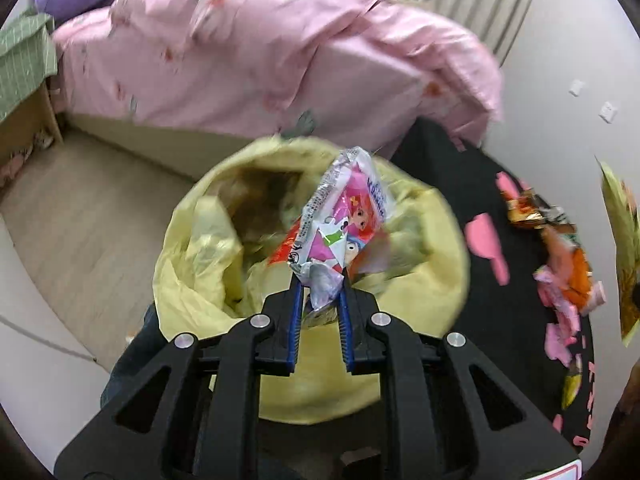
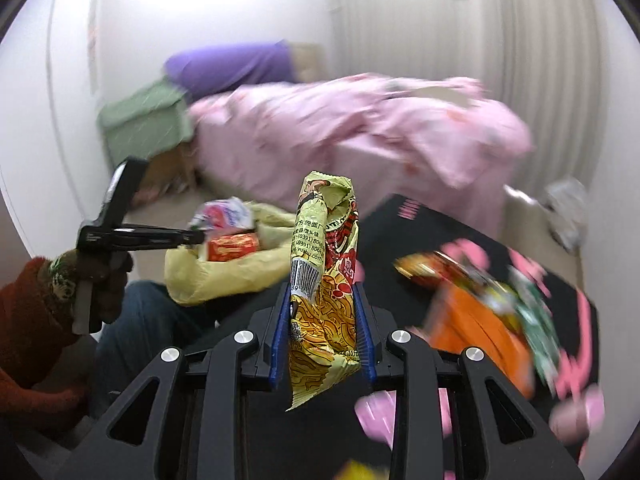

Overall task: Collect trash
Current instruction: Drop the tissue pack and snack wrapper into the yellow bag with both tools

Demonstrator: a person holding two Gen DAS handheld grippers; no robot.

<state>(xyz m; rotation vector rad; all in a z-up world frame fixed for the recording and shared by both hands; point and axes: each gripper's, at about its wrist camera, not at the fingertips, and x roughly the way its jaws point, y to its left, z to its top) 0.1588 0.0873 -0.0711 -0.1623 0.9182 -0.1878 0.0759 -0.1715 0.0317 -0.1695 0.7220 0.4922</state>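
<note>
Bedroom with pink bedding (image 1: 248,52) behind, cartoon wrapper (image 1: 340,224) clamped by left gripper (image 1: 320,280) over yellow bag (image 1: 304,280), noodle packet (image 2: 326,276) clamped by right gripper (image 2: 323,292) above black mat (image 2: 436,224)

My left wrist view looks steeply down, close over the yellow bin bag (image 1: 280,240); my right wrist view faces level across the room; both share that bag (image 2: 224,272) and the pink bed (image 1: 260,48) (image 2: 360,128).

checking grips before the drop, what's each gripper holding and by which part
Left gripper pinches the pink cartoon wrapper by its bottom end; right gripper clamps the yellow noodle packet around its lower half.
</note>
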